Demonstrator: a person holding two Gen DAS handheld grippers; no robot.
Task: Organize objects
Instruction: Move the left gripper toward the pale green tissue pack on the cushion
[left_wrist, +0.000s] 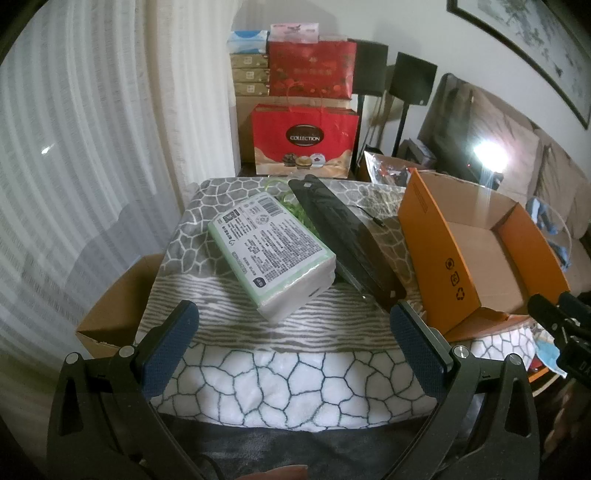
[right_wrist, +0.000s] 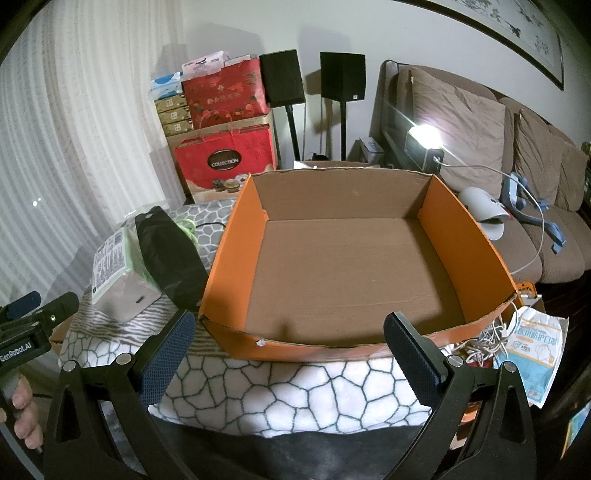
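A green and white tissue pack (left_wrist: 273, 254) lies on the patterned cloth (left_wrist: 280, 380), with a flat black packet (left_wrist: 347, 243) leaning beside it and a green cord (left_wrist: 295, 206) behind. An open orange cardboard box (left_wrist: 476, 251) stands to their right; it is empty inside (right_wrist: 351, 273). My left gripper (left_wrist: 295, 321) is open and empty, a little in front of the tissue pack. My right gripper (right_wrist: 290, 332) is open and empty at the box's near wall. The tissue pack (right_wrist: 118, 277) and black packet (right_wrist: 166, 254) show at the left in the right wrist view.
Red gift bags (left_wrist: 306, 140) and stacked boxes stand behind the table. A brown cardboard box (left_wrist: 118, 306) sits at the table's left. A sofa (right_wrist: 480, 147), a lamp (right_wrist: 424, 144), loose cables (right_wrist: 487, 332) and a mask packet (right_wrist: 535, 350) lie to the right.
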